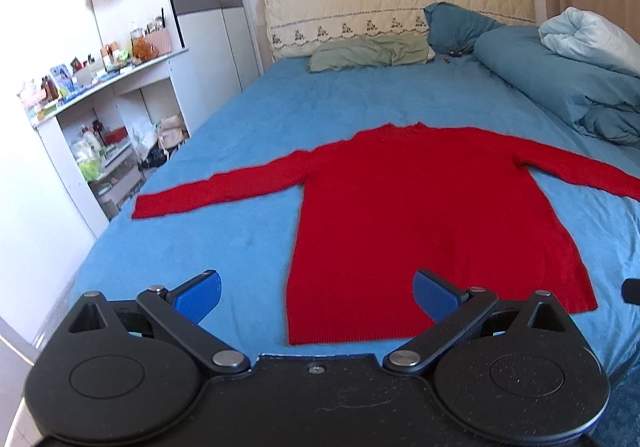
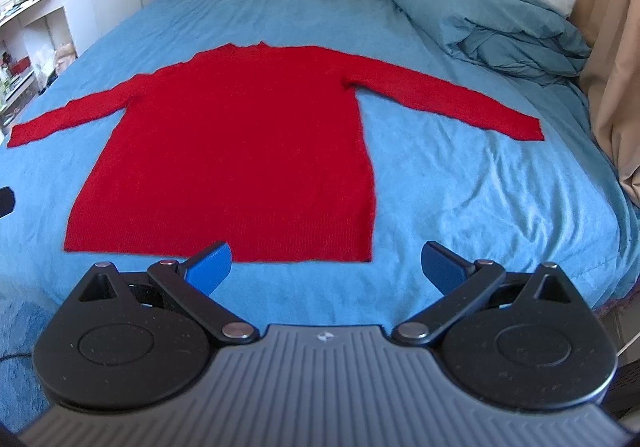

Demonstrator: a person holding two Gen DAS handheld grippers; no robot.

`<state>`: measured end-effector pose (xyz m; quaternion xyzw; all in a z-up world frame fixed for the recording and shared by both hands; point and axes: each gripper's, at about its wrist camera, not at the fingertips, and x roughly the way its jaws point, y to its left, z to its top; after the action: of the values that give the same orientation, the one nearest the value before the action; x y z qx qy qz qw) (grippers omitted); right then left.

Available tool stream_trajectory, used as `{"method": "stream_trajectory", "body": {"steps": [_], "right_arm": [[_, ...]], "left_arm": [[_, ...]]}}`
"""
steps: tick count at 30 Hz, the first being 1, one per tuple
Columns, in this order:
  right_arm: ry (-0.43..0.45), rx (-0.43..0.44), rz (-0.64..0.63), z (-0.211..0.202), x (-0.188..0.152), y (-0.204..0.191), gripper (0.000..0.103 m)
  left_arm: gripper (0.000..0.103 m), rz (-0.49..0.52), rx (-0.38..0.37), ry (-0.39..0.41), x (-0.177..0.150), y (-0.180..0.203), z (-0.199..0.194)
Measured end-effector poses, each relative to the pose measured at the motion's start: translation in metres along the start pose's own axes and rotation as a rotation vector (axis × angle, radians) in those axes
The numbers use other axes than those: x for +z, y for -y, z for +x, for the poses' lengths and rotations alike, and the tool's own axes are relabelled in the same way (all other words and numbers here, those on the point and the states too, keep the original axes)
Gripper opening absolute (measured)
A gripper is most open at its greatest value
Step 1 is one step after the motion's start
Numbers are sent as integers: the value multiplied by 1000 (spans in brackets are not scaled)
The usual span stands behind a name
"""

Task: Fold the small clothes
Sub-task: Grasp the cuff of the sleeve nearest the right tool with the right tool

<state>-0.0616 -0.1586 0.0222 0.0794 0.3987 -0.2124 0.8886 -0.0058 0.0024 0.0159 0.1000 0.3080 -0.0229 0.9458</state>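
A red long-sleeved sweater (image 1: 416,215) lies flat on the blue bed sheet (image 1: 224,247), hem toward me, both sleeves spread out sideways. It also shows in the right wrist view (image 2: 240,151). My left gripper (image 1: 318,295) is open and empty, held above the bed's near edge over the sweater's lower left hem corner. My right gripper (image 2: 326,267) is open and empty, just short of the hem near its lower right corner. A dark bit of the other gripper shows at the edge of each view.
A rolled blue duvet (image 1: 568,79) lies along the bed's right side, with pillows (image 1: 368,53) and a padded headboard (image 1: 396,7) at the far end. Cluttered white shelves (image 1: 100,119) stand left of the bed. A beige curtain (image 2: 616,47) hangs at the right.
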Motion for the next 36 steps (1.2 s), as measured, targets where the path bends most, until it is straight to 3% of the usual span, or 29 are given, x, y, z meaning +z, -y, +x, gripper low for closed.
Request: {"method": "stream_trajectory", "body": {"steps": [8, 16, 25, 30, 36], "right_arm": [[76, -89, 100, 14, 55, 54, 103], [116, -200, 230, 74, 114, 136, 103], [84, -281, 392, 180, 129, 221, 103], [92, -309, 484, 236, 117, 256, 103], [166, -364, 606, 294, 97, 286, 103]], "left_arm": [[103, 7, -54, 90, 62, 14, 22], [103, 87, -134, 144, 131, 63, 82], [103, 129, -282, 47, 178, 137, 190], [103, 192, -319, -5, 184, 189, 252], [103, 141, -403, -123, 184, 238, 323]]}}
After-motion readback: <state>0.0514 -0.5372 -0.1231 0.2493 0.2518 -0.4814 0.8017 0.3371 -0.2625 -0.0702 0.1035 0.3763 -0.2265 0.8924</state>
